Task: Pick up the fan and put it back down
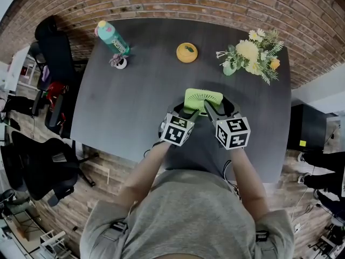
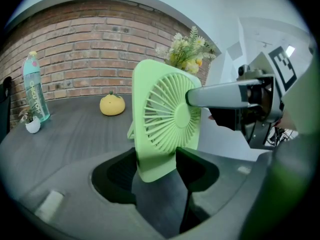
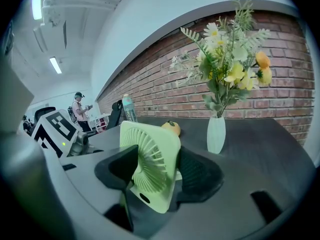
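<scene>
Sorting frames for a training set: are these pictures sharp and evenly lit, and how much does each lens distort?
Head view: sharp, evenly lit, table edges bowed. Left gripper view: fan crisp, near jaws soft, brick wall curved, corners black. Right gripper view: fan sharp, ceiling lights glaring at upper left, heavy fisheye vignette.

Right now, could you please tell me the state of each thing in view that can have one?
fan, roughly upright, gripped by both grippers
left gripper, fingers shut on the fan's lower corner
right gripper, fingers shut on the fan, front and back
bottle, upright, cap on
vase, upright, holding flowers
</scene>
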The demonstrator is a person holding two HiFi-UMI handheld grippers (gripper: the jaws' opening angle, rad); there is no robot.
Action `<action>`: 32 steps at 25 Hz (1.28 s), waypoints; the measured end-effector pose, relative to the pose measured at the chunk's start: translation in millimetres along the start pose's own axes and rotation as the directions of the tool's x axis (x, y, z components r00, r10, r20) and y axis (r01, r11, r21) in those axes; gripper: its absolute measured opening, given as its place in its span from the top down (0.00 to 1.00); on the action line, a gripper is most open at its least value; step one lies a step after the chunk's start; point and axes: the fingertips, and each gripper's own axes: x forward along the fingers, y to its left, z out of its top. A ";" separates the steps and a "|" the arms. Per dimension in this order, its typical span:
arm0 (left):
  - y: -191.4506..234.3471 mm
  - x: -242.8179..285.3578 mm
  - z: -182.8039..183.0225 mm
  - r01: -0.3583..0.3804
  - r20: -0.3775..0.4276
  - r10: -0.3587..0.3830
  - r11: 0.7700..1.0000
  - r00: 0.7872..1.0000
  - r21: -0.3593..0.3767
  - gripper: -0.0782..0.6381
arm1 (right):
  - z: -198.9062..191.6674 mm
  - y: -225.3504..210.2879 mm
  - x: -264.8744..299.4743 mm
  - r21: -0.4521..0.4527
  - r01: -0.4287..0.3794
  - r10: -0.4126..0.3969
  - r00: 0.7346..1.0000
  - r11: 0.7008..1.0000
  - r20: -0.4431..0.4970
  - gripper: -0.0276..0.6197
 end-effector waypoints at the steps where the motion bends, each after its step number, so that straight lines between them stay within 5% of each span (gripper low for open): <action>1: 0.3 1.8 -1.2 -0.001 -0.004 0.001 1.000 1.000 0.001 0.55 | -1.1 -1.1 0.8 0.001 0.000 0.000 1.000 1.000 -0.003 0.57; 32: 0.6 25.7 -6.2 -0.004 -0.024 0.004 1.000 1.000 0.000 0.55 | -13.6 -18.2 18.3 -0.010 -0.007 0.007 0.999 1.000 -0.032 0.57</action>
